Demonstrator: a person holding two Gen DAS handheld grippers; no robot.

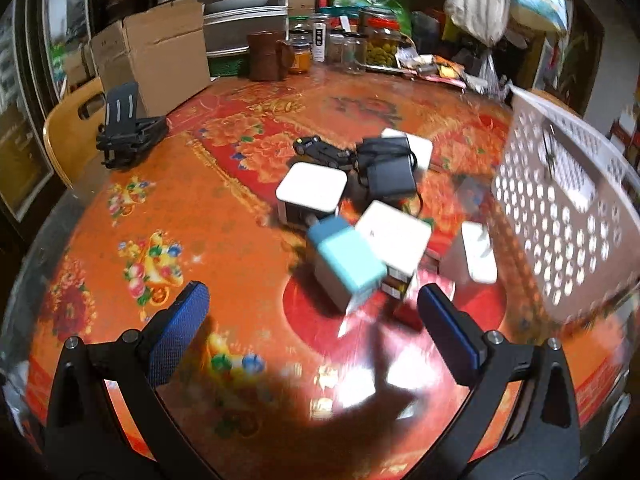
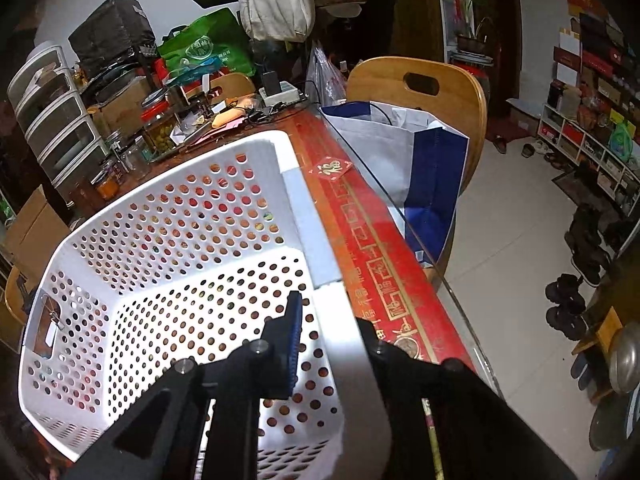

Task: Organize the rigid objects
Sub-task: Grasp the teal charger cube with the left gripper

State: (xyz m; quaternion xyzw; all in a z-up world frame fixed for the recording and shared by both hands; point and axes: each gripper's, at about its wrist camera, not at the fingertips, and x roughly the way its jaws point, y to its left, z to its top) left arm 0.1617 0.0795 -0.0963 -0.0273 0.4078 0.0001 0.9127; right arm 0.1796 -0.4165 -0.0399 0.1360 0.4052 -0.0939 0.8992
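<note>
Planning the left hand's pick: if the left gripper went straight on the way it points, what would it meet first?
Most likely the teal-topped box: it lies nearest, centred ahead of the open left gripper. The white box sits just behind it; depth is uncertain in the blur.

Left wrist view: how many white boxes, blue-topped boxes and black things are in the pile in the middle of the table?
White boxes: 4
Blue-topped box: 1
Black things, a charger and a small gadget: 2
Total: 7
</note>
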